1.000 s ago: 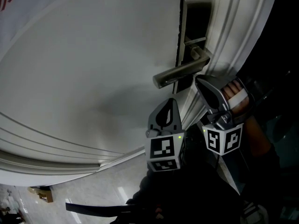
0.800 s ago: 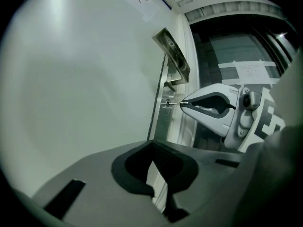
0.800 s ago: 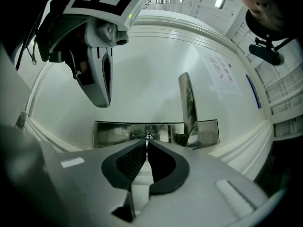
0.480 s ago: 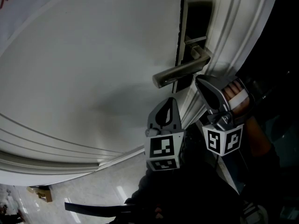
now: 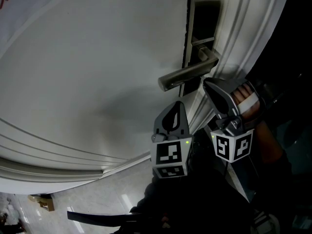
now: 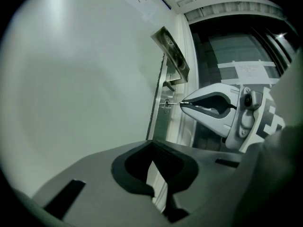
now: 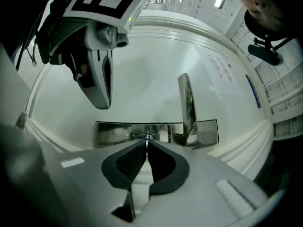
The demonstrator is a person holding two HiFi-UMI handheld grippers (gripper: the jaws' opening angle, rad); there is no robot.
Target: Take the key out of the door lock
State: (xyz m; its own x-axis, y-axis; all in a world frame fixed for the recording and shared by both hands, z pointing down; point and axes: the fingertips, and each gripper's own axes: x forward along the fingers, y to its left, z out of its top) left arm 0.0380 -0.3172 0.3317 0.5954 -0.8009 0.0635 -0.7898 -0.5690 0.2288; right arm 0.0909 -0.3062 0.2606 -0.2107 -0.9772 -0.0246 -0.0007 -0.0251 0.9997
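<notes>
Clenched on the key (image 7: 147, 139) — that is how I read the right gripper (image 7: 147, 145): its two jaws meet at the tips, with only the thin metal of the key's head pinched between them. The key sits in the lock (image 6: 165, 106), set in the steel plate (image 7: 111, 132) on the white door (image 7: 142, 74). In my right gripper view that is just left of where the handle (image 7: 186, 105) joins the plate.

From the left gripper view I see the same grip side on. The right gripper's tip points straight at the plate's face, and a short piece of key shaft bridges the small gap to the keyhole, so the key is in the lock, not out of it.

The left gripper (image 6: 152, 144) has its jaws closed too, tip to tip, with nothing between them — it touches neither door nor plate. In the head view it hangs below the handle's free end, beside the right gripper and a little lower, with its marker cube turned toward me.
</notes>
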